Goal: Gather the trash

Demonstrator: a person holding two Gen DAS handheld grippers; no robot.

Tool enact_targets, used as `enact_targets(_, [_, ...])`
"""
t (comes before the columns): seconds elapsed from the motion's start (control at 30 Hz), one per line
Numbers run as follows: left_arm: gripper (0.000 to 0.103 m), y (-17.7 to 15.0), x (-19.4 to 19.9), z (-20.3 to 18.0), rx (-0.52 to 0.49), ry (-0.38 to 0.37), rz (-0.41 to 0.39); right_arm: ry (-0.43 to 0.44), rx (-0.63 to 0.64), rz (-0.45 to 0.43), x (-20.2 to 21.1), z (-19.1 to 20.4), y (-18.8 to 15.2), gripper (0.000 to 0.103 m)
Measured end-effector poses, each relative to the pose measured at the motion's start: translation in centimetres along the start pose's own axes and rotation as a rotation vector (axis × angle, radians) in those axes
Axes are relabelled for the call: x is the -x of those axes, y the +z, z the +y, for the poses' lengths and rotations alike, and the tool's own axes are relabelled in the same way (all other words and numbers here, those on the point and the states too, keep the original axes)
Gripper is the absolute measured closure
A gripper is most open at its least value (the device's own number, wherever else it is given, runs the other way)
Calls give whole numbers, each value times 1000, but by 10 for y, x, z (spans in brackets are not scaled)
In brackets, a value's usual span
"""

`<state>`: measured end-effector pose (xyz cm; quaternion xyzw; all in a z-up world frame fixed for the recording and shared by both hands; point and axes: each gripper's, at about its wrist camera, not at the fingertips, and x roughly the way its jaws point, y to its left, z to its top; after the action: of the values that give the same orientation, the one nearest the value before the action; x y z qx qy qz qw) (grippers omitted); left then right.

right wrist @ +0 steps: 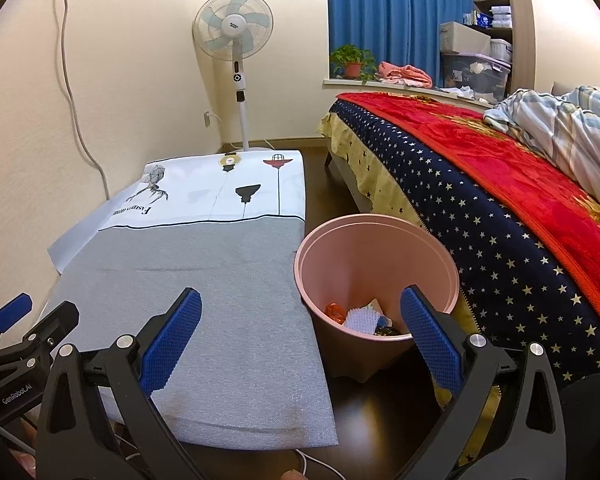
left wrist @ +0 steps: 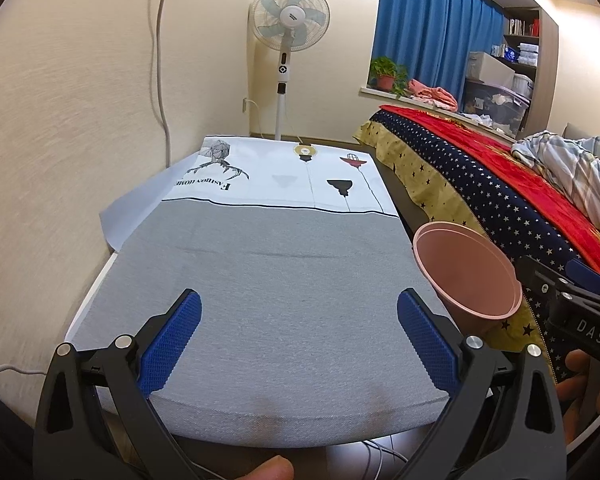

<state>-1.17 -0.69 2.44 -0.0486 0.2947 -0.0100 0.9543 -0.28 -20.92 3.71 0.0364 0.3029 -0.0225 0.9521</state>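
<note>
Evidently finished, the left gripper and right gripper hang wide open and empty, trash lying inside the pink bin.

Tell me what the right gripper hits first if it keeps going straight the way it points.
Probably the near rim of the pink trash bin: the open right gripper aims between the grey-covered table edge and the bin. Depth is unclear; it may graze the table edge instead.

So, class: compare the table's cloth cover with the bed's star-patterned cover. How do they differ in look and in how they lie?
The table cloth is plain grey with a white printed end; the bed cover is navy with stars. The table cloth lies flat and bare, while the bed cover has a red blanket on top. Both hang over an edge beside the pink bin.
</note>
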Motion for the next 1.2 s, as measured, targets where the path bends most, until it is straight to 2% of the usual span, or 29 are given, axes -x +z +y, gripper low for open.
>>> enact_targets(1.2, [8,-4,-2,-1,6,-3,-1,0,10,4,-3,3,-2,5])
